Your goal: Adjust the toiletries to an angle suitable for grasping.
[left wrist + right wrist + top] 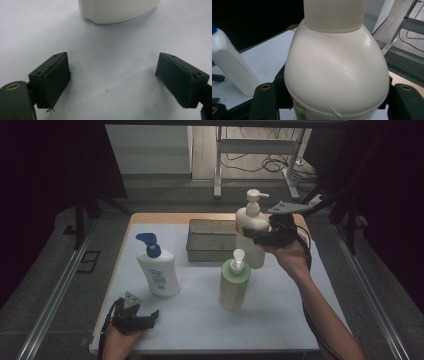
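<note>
A cream pump bottle point(251, 226) stands upright at the back right of the table, and my right gripper point(260, 236) is shut on its shoulder; up close in the right gripper view the cream pump bottle point(337, 72) sits between the two jaws. A white bottle with a blue pump point(158, 268) stands at the left. A green pump bottle point(234, 282) stands in the middle. My left gripper point(150, 317) rests open near the front left edge; its pads point(56, 80) hold nothing, and the white bottle's base point(117, 10) lies ahead of them.
A grey rectangular bin point(211, 240) sits at the back centre, just left of the cream bottle. The table point(280, 320) is covered in white, with a wooden rim at the back. Table legs and cables lie on the floor beyond.
</note>
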